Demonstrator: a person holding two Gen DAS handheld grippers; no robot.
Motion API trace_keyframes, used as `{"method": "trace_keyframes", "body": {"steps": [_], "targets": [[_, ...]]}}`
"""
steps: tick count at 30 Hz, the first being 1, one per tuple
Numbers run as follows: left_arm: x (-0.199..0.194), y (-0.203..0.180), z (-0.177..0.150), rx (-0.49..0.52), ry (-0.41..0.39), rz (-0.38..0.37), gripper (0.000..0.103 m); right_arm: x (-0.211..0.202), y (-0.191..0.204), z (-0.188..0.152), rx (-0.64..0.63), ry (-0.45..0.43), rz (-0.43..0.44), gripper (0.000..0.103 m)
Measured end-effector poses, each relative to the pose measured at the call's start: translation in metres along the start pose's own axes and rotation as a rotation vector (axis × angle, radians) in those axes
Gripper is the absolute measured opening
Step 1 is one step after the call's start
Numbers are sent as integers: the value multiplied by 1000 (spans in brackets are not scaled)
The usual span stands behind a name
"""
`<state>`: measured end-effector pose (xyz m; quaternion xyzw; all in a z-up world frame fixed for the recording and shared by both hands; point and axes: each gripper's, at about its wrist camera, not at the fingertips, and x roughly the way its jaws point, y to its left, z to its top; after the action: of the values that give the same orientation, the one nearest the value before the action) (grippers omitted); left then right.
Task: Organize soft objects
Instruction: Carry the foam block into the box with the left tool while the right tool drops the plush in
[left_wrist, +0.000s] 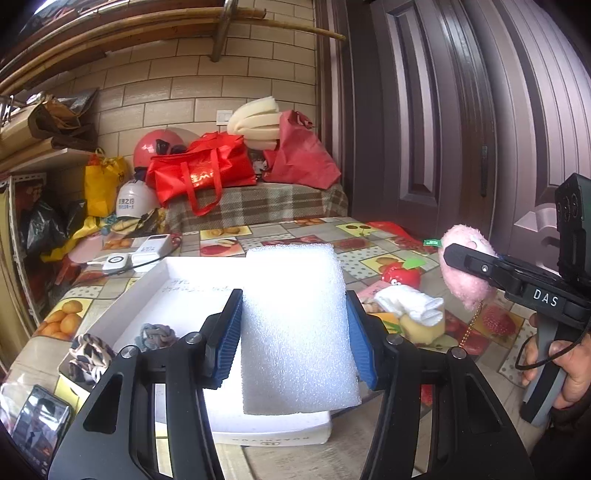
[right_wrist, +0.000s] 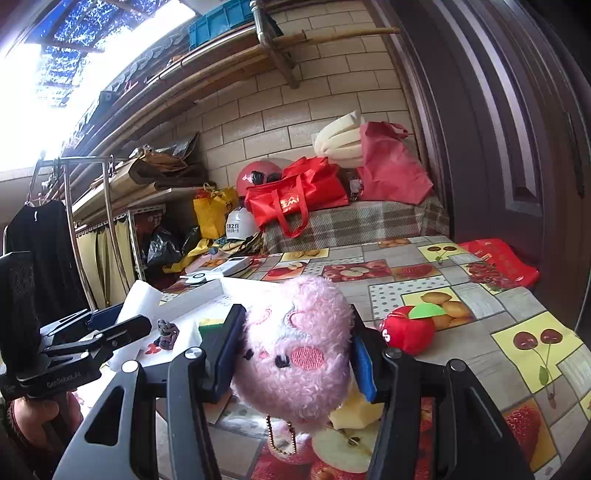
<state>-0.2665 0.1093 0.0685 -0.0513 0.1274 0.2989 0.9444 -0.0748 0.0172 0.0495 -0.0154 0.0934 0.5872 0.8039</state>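
My left gripper (left_wrist: 293, 314) is shut on a white foam block (left_wrist: 297, 328), held upright above the white box (left_wrist: 155, 288). A grey knotted hair tie (left_wrist: 155, 334) lies inside that box. My right gripper (right_wrist: 295, 339) is shut on a pink plush toy (right_wrist: 295, 347) with a bead chain (right_wrist: 280, 439) dangling below it. In the left wrist view the pink plush toy (left_wrist: 465, 266) hangs at the right in the right gripper (left_wrist: 458, 258). A red plush apple (right_wrist: 408, 328), a rolled white cloth (left_wrist: 410, 302) and a yellow sponge (left_wrist: 421, 328) lie on the table.
The fruit-patterned tablecloth (right_wrist: 480, 295) covers the table. A leopard scrunchie (left_wrist: 90, 354) and a phone (left_wrist: 40, 421) lie near its front left. White gadgets (left_wrist: 147, 251) sit behind the box. Red bags (left_wrist: 203, 170) crowd a plaid bench; a dark door (left_wrist: 443, 110) stands right.
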Motion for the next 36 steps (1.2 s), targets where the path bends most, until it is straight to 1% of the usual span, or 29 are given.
{"method": "trace_keyframes", "body": {"steps": [8, 10, 15, 18, 22, 24, 27, 29, 31, 36], "targets": [[-7, 41, -1, -54, -10, 106, 53, 15, 14, 0, -8, 45, 55, 53], [-9, 58, -3, -89, -11, 134, 53, 20, 19, 0, -15, 56, 68, 53], [-17, 96, -8, -146, -16, 232, 53, 32, 36, -2, -61, 78, 104, 53], [-18, 114, -11, -171, -3, 280, 53, 38, 45, -3, -82, 91, 132, 53], [-15, 126, -16, -211, 34, 300, 53, 47, 56, -4, -92, 108, 168, 53], [-11, 126, -16, -204, 48, 303, 53, 51, 62, -5, -94, 118, 191, 53], [-9, 122, -16, -191, 59, 307, 53, 60, 72, -7, -90, 139, 250, 53], [-7, 123, -17, -192, 69, 308, 53, 69, 79, -9, -70, 163, 295, 52], [-5, 125, -17, -196, 83, 310, 53, 77, 86, -12, -66, 186, 318, 52], [4, 122, -18, -170, 114, 308, 53, 89, 108, -17, -108, 224, 396, 52]]}}
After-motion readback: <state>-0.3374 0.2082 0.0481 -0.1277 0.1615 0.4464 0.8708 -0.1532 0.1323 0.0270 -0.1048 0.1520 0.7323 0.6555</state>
